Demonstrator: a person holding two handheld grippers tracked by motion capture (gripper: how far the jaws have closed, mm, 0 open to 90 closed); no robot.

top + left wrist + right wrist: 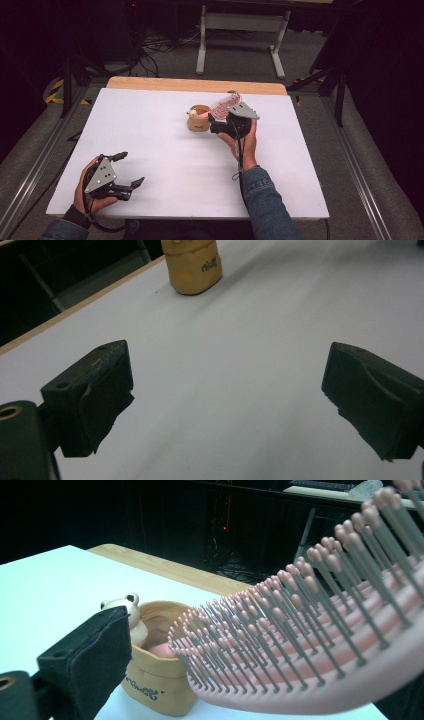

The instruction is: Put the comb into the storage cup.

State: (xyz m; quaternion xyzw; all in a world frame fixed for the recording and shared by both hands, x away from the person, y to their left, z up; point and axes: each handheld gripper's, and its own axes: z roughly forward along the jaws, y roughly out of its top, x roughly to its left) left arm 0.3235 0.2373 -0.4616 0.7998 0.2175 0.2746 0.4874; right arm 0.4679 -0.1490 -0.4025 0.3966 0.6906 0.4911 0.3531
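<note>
2 hand-held grippers over a white table top [165, 150]. Right gripper [226, 120] sits near mid-table, just right of a small tan bag-shaped holder with dark script lettering [199, 119]. It is clamped on a pink plastic hairbrush with pink-tipped bristles [223, 104]. In the right gripper view the hairbrush [310, 645] runs slantwise from upper right down toward the tan holder [152, 680]; its lower tip lies over the holder's open mouth, though contact with the rim cannot be told. A cream frog-like figure [126, 609] perches at the holder's rim, partly behind the 1 black jaw that shows.

Left gripper [131, 170] at the near left of the table, well apart from the holder. Jaws spread wide, nothing between them; in the left gripper view bare table shows between them, and the tan holder [192, 267] stands far off at the top.
</note>
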